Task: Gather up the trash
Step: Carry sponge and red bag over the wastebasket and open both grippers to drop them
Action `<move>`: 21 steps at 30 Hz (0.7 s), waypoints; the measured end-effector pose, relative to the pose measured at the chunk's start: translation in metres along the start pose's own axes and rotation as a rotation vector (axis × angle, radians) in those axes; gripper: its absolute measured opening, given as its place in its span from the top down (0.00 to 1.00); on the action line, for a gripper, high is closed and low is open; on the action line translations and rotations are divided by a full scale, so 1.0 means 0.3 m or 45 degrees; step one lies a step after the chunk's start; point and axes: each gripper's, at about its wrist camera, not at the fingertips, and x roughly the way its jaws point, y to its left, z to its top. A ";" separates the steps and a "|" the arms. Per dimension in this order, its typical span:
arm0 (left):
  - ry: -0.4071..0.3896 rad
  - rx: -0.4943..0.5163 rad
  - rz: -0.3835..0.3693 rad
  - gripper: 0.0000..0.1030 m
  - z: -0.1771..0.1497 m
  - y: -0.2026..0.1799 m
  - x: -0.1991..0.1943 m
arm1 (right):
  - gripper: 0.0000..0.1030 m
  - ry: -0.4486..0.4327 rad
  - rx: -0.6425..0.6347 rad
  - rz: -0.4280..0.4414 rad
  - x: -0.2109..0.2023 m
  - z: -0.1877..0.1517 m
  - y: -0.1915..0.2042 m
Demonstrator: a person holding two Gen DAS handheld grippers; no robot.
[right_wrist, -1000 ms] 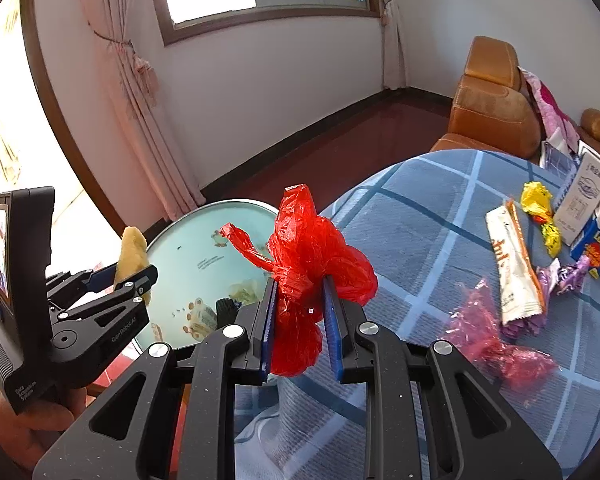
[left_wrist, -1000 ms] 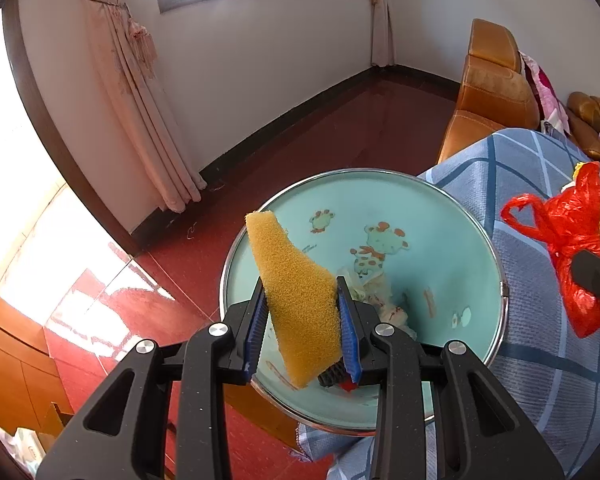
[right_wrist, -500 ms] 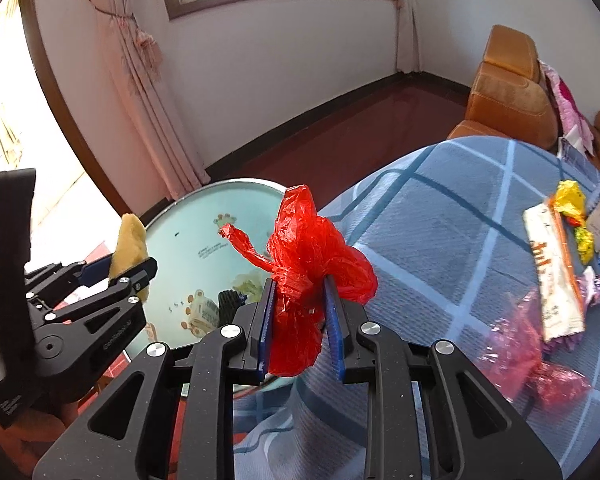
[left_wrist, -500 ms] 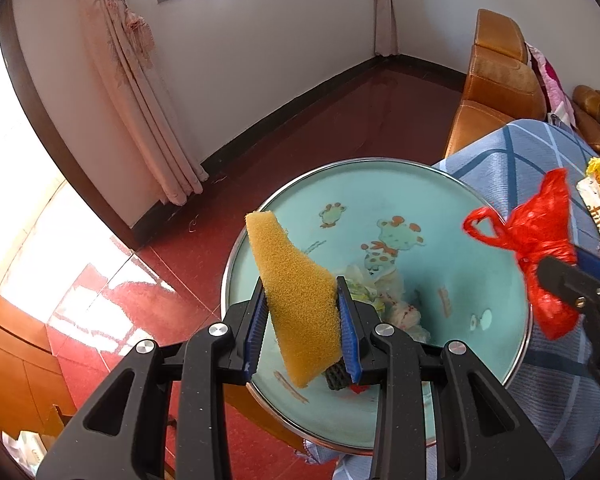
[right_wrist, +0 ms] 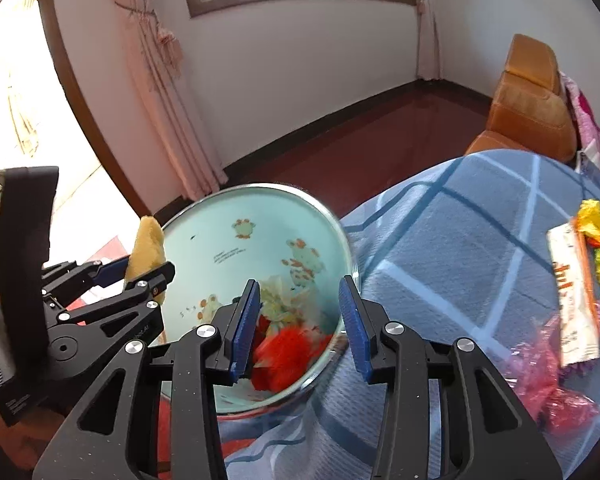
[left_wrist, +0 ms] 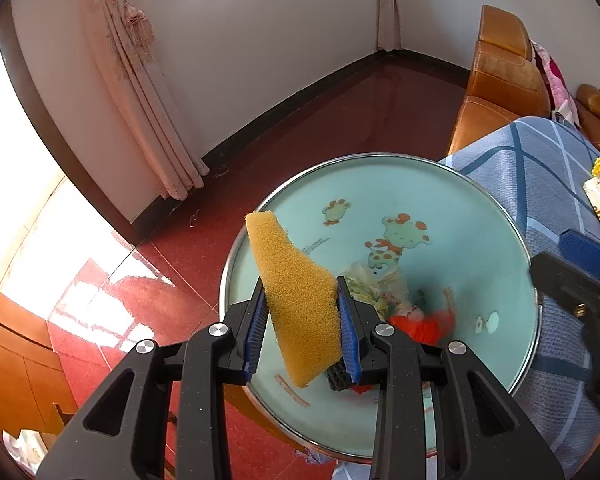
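While the worktop (right_wrist: 460, 240) overlaps the basin (right_wrist: 204, 240) rim at its edge, the right claw (right_wrist: 300, 320) hangs spread above it, red bag (right_wrist: 288, 344) lying blurred inside; the left claw (left_wrist: 302, 332) pinches a sponge (left_wrist: 296, 292), and only the right view shows wrappers (right_wrist: 572, 292) remaining

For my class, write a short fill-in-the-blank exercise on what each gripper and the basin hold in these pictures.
1. The left gripper is shut on a yellow ____.
2. The right gripper holds nothing; its jaws are ____.
3. The red plastic bag lies inside the pale green ____.
4. The long snack wrapper lies on a checked cloth whose colour is ____.

Missing words: sponge; open; basin; blue
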 end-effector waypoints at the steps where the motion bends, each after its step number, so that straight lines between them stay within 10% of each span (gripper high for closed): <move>1: -0.001 0.003 0.000 0.68 0.001 -0.002 0.001 | 0.60 -0.010 0.007 -0.007 -0.014 0.001 -0.009; 12: 0.017 0.023 0.002 0.65 -0.007 -0.047 -0.008 | 0.59 -0.057 0.064 -0.108 -0.126 -0.059 -0.101; 21: -0.052 0.018 0.038 0.26 -0.009 -0.057 -0.085 | 0.39 -0.068 0.142 -0.153 -0.166 -0.092 -0.144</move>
